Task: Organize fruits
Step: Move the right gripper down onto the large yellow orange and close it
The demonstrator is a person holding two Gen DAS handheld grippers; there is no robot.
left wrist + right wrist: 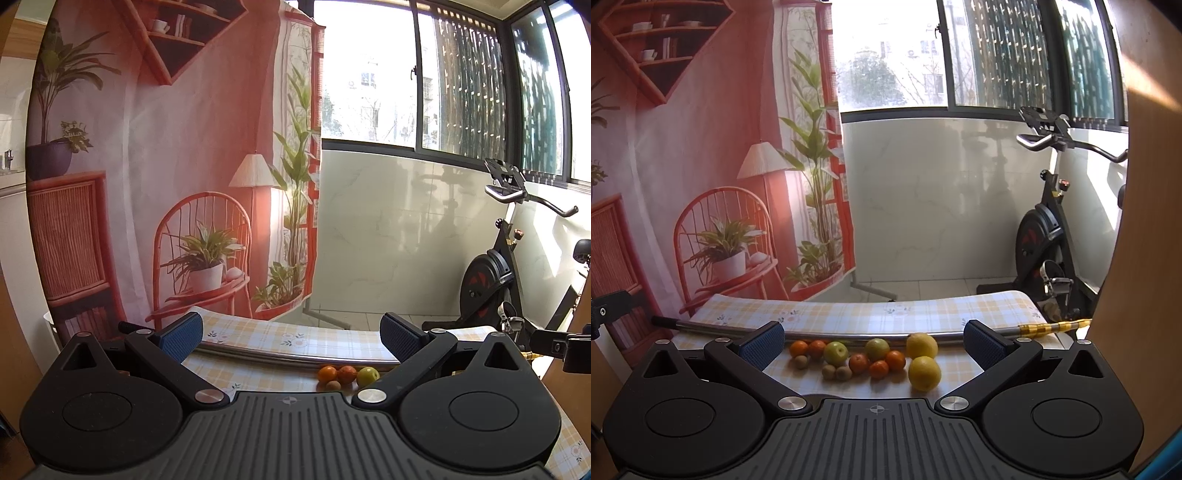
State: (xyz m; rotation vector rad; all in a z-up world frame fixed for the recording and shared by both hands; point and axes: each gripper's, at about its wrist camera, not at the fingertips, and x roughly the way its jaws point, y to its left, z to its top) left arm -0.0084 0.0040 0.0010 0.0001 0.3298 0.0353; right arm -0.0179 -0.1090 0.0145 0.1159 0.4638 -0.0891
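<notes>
Checked tablecloth under fruit cluster, metal pole behind; both jaws wide, empty.

The left gripper hangs with jaws apart and empty above the checked tablecloth, oranges ahead.

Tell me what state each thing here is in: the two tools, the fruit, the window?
Left tool: open, empty, above the table.
Right tool: open, empty, facing the fruit.
Lemons: loose on the tablecloth, side by side.
Oranges: loose, mixed with the other fruit.
Apples: whole, beside the metal rod.
Kiwis: loose, nearest the tool.
Window: cannot tell if open.
</notes>
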